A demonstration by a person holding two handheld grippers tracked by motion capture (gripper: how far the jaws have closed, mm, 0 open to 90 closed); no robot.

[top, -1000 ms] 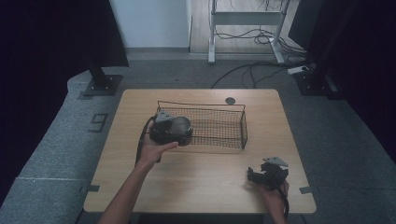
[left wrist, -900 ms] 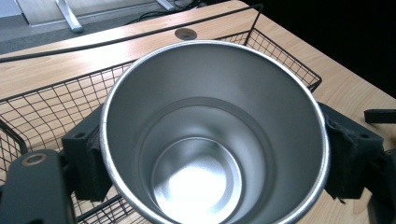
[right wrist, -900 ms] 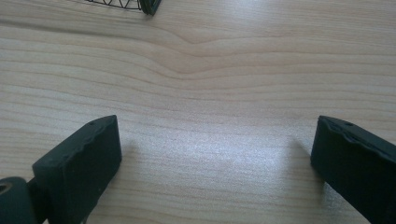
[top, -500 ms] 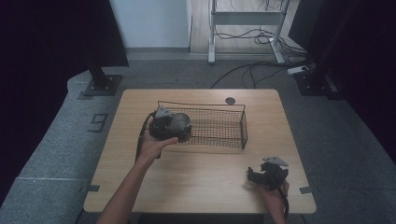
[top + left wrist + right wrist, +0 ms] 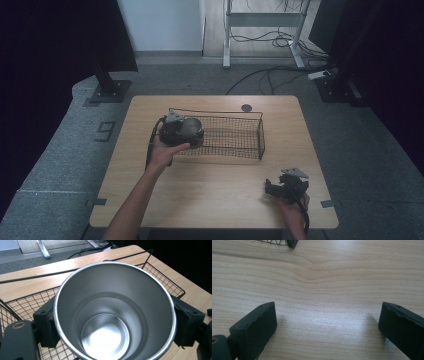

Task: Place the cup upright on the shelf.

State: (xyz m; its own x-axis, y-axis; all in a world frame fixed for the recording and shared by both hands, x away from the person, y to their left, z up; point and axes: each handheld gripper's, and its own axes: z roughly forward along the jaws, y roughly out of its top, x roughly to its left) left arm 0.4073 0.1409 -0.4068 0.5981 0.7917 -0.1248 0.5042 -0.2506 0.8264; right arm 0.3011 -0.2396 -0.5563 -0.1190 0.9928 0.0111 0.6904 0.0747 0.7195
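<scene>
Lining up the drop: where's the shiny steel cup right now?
In the high view, the shiny steel cup sits clamped in the left gripper, at the left end of the black wire basket.

The cup is showing as bare metal, brushed to a satin sheen inside, with a brighter polished rim and a soft glare pooling on its bottom. The pads pressing on its sides are looking like matt black rubber or plastic, slightly frayed and rough at the edges. The basket is reading as thin black wire mesh with a dull coated finish. The table is appearing as pale wood with clear wavy grain, smooth and lightly glossy where light is reflecting. The right gripper is showing matt black, ridged jaw faces.
</scene>
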